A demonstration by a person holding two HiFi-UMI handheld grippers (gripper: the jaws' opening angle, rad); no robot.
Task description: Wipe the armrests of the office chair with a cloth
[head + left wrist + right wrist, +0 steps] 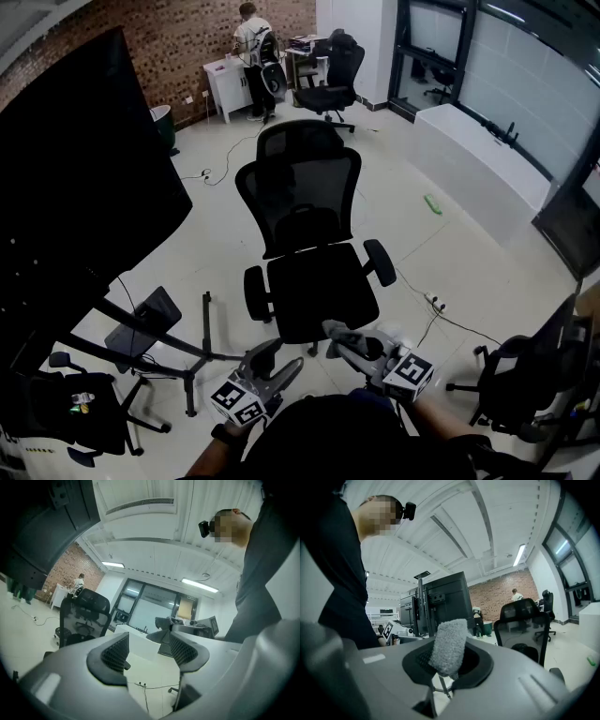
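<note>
The right gripper [345, 344], clamped on a grey fuzzy cloth [449, 646], sits nearest the black mesh office chair's [309, 211] near-side padded armrest [380, 262] just ahead, while the left gripper [281, 367] gapes empty.

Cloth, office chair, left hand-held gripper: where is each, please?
cloth [449, 646], right gripper view, its middle
office chair [319, 286], head view, the seat
left hand-held gripper [150, 649], left gripper view, between its open jaws

You stand on a pale, glossy floor [211, 253]. A brick wall [187, 37] runs along the far left, with a white cabinet [223, 86] against it. Tall glazed windows [525, 75] line your right, above a long white ledge [478, 161]. A large black screen [84, 187] fills your near left. Strip lights [200, 585] glow overhead.
</note>
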